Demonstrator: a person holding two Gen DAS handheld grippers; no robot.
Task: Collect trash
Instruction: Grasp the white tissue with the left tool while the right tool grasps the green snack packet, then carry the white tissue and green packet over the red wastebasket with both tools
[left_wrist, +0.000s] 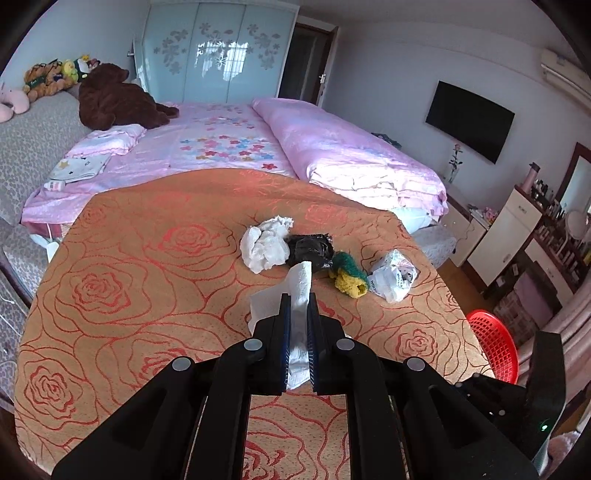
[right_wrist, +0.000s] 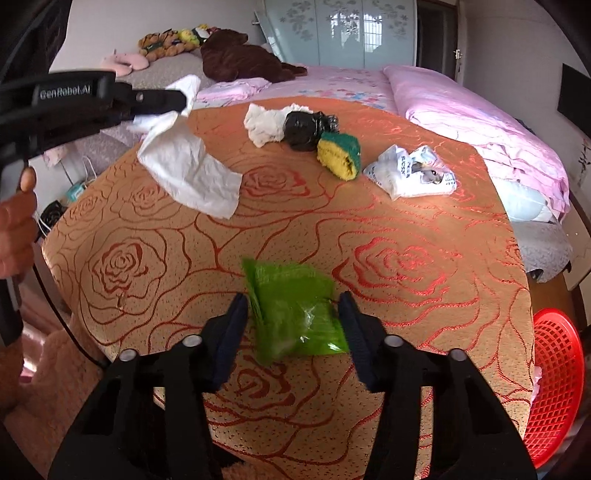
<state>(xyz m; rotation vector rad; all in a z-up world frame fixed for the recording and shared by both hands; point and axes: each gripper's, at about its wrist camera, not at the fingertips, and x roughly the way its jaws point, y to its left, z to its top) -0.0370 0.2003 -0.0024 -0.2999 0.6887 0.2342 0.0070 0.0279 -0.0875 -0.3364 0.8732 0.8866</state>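
My left gripper (left_wrist: 298, 299) is shut on a white paper tissue (left_wrist: 301, 291) and holds it above the rose-patterned table (left_wrist: 129, 280); in the right wrist view it (right_wrist: 183, 101) hangs the tissue (right_wrist: 188, 173) down onto the table's far left. My right gripper (right_wrist: 291, 306) is open, its fingers on either side of a green plastic wrapper (right_wrist: 295, 310) lying on the table (right_wrist: 406, 258). Further back lie a crumpled white cloth (right_wrist: 264, 123), a black bag (right_wrist: 308, 129), a yellow-green sponge (right_wrist: 340, 153) and a white plastic bag (right_wrist: 412, 173).
A red basket (right_wrist: 554, 387) stands on the floor at the table's right edge, also in the left wrist view (left_wrist: 495, 343). A pink bed (left_wrist: 229, 144) with plush toys lies behind the table. A dresser (left_wrist: 517, 225) stands at the right wall.
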